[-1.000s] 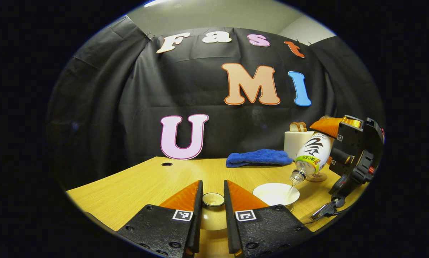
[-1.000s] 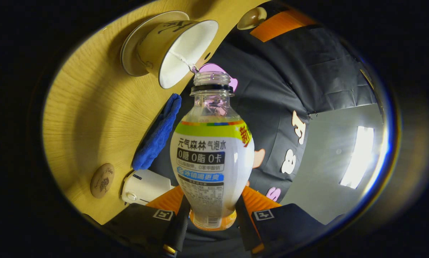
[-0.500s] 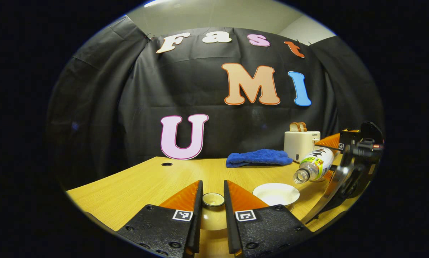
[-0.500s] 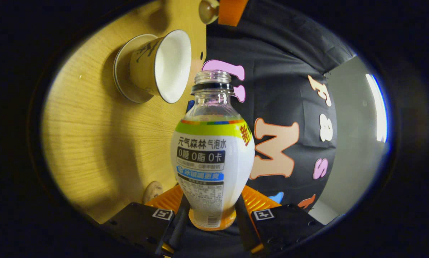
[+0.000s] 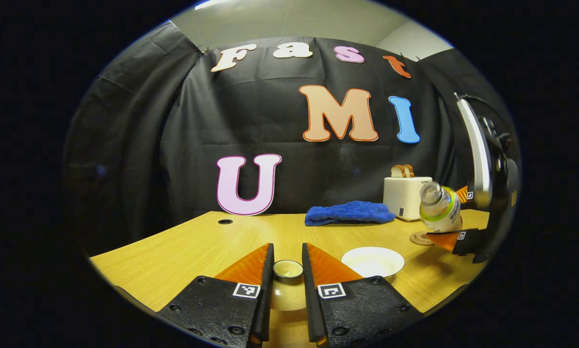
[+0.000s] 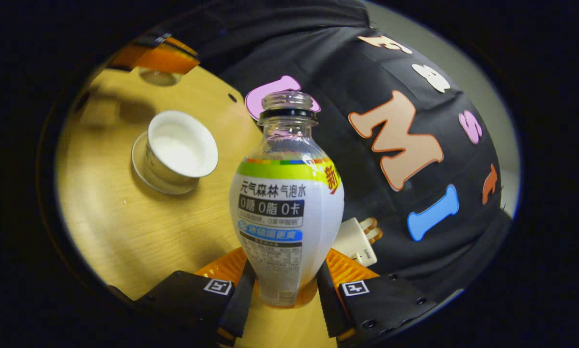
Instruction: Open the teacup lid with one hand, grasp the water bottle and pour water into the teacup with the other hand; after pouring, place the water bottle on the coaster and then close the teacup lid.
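Since a second ago our right gripper (image 6: pixel 285 295) has swung the water bottle (image 6: pixel 286 212) back from its tipped pouring pose; the stream into the teacup (image 6: pixel 178 150) has stopped, and the bottle's open neck now points up at centre frame in the right gripper view. Its fingers (image 6: pixel 243 290) are clamped on the lower body of the bottle, one on each side, a low hold that we judge keeps the neck clear for pouring. The teacup sits on its saucer at left of that view, uncovered, its inside pale; whether it holds water we cannot tell.

In the left gripper view, our left gripper (image 5: pixel 287 285) has its fingers (image 5: pixel 250 270) pressed on either side of the teacup lid (image 5: pixel 288 268) at bottom centre, held away from the cup, so the mouth stays free. At right of that frame the bottle hangs just above the coaster (image 5: pixel 421 238) on the bench (image 5: pixel 197 246), with a blue cloth (image 5: pixel 349 212) and a toaster (image 5: pixel 405 195) behind. Pouring looks finished; setting the bottle on the coaster seems next.
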`<state>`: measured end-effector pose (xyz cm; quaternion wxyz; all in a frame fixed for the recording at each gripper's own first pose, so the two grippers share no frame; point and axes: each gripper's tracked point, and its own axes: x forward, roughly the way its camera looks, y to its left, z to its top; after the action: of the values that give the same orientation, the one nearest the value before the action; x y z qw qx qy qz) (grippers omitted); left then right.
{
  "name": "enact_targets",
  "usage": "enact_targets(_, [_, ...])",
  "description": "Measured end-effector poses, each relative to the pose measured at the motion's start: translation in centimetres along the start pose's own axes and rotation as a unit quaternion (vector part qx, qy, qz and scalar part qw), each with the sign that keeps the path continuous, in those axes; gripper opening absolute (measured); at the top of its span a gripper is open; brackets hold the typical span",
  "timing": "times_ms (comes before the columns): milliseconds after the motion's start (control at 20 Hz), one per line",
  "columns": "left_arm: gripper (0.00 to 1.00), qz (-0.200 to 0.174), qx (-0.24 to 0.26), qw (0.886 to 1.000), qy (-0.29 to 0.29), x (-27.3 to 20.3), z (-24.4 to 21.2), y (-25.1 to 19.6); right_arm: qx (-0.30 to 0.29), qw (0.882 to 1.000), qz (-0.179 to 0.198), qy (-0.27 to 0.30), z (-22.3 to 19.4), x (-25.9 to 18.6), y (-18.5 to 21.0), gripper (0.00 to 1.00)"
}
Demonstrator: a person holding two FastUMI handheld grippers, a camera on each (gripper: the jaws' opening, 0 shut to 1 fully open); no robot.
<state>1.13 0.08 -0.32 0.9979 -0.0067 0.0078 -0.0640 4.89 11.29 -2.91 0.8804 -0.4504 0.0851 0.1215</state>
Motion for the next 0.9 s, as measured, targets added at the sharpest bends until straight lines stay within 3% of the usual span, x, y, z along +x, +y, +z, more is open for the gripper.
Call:
enact_targets(150, [0.28, 0.0, 0.0, 1.0, 0.0, 0.1, 0.0, 0.0, 0.102, 0.995, 0.012, -0.015, 0.9, -0.3, -2.2, 0.66])
enact_targets(350, [0.29, 0.0, 0.0, 1.0, 0.001, 0.0, -0.1, 0.0, 0.209, 0.978, 0.011, -0.019, -0.1, 0.9, -5.5, 0.64])
enact_targets(550, [0.28, 0.0, 0.0, 1.0, 0.0, 0.0, 0.0, 0.0, 0.284, 0.959, 0.017, -0.011, -2.9, 3.0, -6.5, 0.69])
enact_targets(650, [0.28, 0.001, 0.0, 1.0, 0.001, 0.0, 0.0, 0.0, 0.332, 0.943, 0.03, -0.005, -3.9, 4.1, -6.4, 0.65])
enact_targets(750, [0.28, 0.001, 0.0, 1.0, 0.0, 0.1, -0.1, 0.1, 0.367, 0.93, 0.034, -0.006, -4.5, 5.1, -6.5, 0.69])
enact_targets(900, [0.28, 0.001, 0.0, 1.0, 0.001, 0.0, -0.1, 0.0, 0.38, 0.925, 0.033, -0.002, -5.3, 5.9, -6.4, 0.67])
